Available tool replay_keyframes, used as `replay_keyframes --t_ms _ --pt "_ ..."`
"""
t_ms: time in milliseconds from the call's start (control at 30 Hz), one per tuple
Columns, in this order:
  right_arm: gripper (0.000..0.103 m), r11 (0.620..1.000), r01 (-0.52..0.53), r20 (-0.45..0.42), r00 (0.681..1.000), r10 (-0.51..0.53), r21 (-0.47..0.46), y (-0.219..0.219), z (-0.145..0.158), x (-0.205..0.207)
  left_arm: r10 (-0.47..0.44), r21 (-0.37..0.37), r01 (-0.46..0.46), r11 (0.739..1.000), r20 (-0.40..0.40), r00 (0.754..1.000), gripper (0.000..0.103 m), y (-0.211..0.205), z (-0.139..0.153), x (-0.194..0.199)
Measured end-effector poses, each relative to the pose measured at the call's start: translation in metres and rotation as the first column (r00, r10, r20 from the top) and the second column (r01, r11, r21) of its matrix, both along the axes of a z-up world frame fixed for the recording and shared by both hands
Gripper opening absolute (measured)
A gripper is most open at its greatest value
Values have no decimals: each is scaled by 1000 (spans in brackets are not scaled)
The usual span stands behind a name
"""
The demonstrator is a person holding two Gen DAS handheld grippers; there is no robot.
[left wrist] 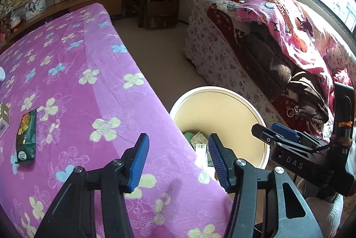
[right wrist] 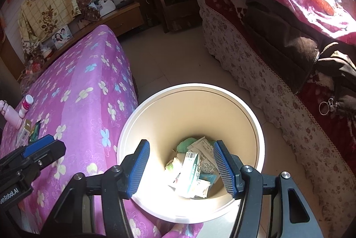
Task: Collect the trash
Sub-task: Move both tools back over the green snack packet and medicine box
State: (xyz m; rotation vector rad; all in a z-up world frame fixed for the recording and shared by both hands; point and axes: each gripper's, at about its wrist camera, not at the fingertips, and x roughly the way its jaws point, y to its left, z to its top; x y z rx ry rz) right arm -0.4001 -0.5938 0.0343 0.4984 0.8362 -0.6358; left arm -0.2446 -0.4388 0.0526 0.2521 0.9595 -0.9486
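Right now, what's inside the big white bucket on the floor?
The bucket holds trash: crumpled paper receipts, a small carton with a barcode, something green and wrappers. Whatever lies under that pile is covered, so I can't see it.

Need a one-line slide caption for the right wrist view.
Right gripper open and empty above the white bin of discarded packaging, beside the purple floral bed.

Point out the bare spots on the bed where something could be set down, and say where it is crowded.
Most of the purple bedspread is bare: the wide stretch from the green packet across to the edge beside the bin, and up toward the headboard shelf. The crowded part is the near-left corner, where the packet, small boxes and bottles cluster.
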Motion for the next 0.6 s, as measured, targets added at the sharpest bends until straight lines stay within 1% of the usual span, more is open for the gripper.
replay_keyframes --t_ms 133,367,600 --pt "64 1000 -14 -3 1000 14 -25 12 5 3 19 -14 -19 1000 -6 1000 56 11 4 5" --pt "65 997 -57 2 998 57 -48 37 15 13 49 -28 -49 998 22 999 60 37 14 12" --pt "66 991 -127 15 992 127 -51 71 25 35 112 -31 -111 993 28 993 62 76 19 30"
